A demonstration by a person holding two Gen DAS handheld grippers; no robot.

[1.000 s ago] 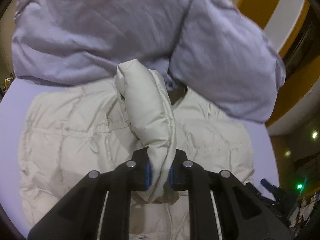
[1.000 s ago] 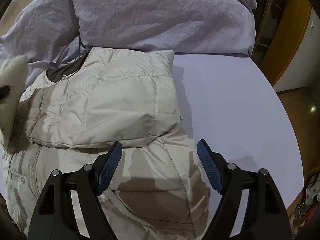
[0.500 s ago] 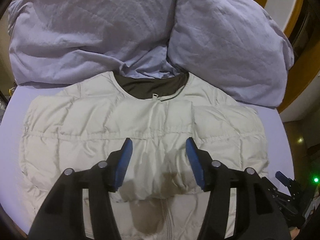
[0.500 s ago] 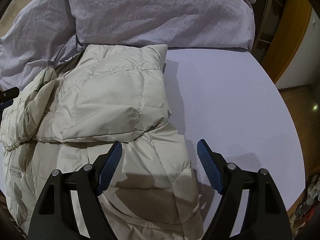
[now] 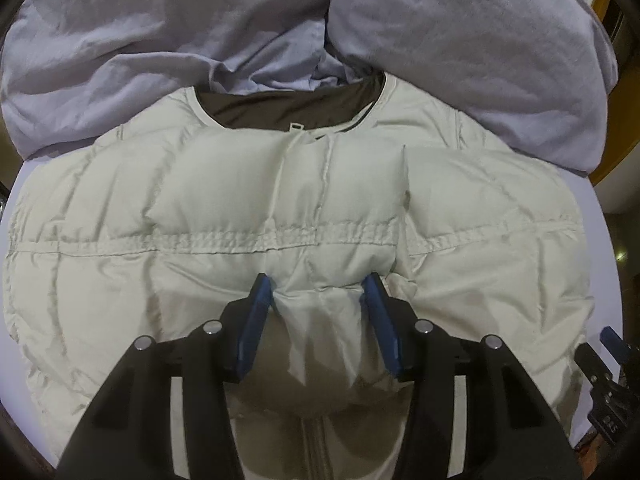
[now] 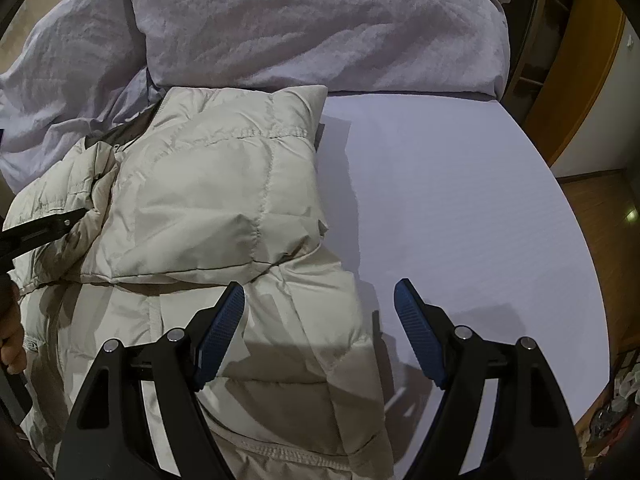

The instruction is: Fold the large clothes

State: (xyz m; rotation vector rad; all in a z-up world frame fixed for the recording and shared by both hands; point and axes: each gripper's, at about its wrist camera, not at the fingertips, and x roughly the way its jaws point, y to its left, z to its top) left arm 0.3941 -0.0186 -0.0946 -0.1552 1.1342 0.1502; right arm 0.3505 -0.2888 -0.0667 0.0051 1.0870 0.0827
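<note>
Left gripper point(image 5: 318, 300) lower than half-second ago, fingers spread, straddling folded sleeve cuff on puffer jacket point(image 5: 224, 184) at bed's point(image 6: 460, 200) head edge. Right gripper point(image 6: 320, 308) unchanged, fingers spread, hovering over jacket's edge.

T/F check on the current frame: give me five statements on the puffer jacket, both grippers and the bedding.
1. The left gripper is clamped shut on a sleeve. False: its jaws stand open over the cream puffer jacket.
2. The right gripper is open. True.
3. Both sleeves lie folded across the jacket's front. True.
4. The jacket's lining is orange. False: it is dark brown.
5. A lavender duvet lies bunched beyond the collar. True.
</note>
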